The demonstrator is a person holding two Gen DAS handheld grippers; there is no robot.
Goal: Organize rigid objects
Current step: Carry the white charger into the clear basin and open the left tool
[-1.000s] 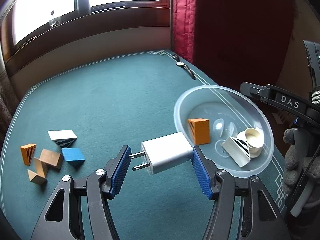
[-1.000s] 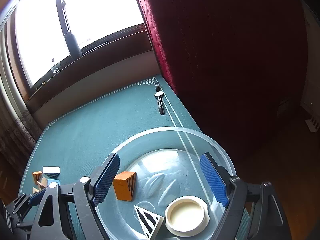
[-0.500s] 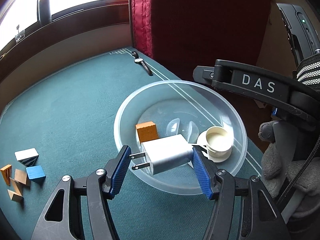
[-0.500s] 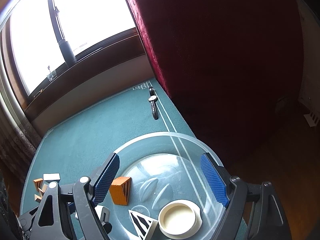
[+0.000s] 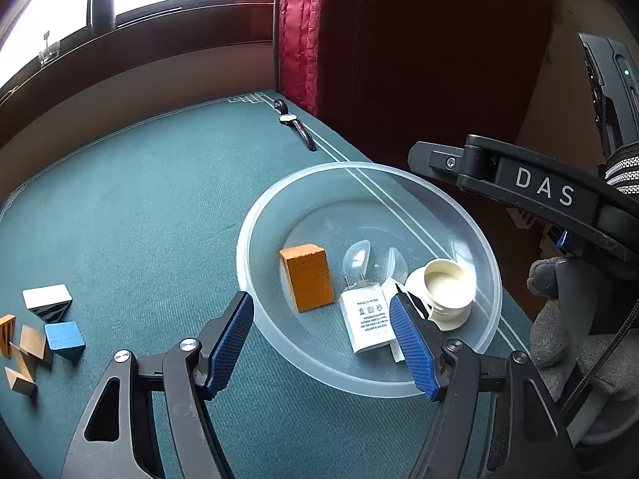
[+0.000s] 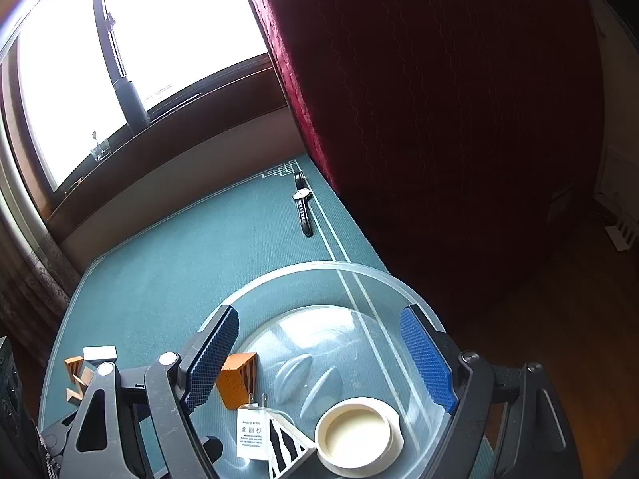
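**Charger down in bowl, loose blocks left to gather**

Left gripper [image 5: 321,343] spread wide and empty, low centre of the left view, hanging over the near rim of the clear bowl [image 5: 255,215]. Right gripper [image 6: 319,355] likewise wide apart, holding nothing, poised above the same bowl. White charger [image 5: 369,317] lying flat inside, label up, just beside the orange block [image 5: 307,277] and close to the cream lid [image 5: 449,285]; striped wedge [image 6: 285,447] tucked against the charger.

Likely risks: lower right finger of the left gripper sits close over the charger and wedge, so a careless pull-back could catch them or tip the light bowl. Bowl near the table's right edge; a nudge might slide it off.

Left view alone shows the remaining pile at lower left: blue block [image 5: 64,337], white striped block [image 5: 47,299], small wooden pieces [image 5: 24,353]. Right view shows these only partly, behind its own finger, but gives the wedge's stripes and the watch [image 6: 302,203] at upper centre more plainly.
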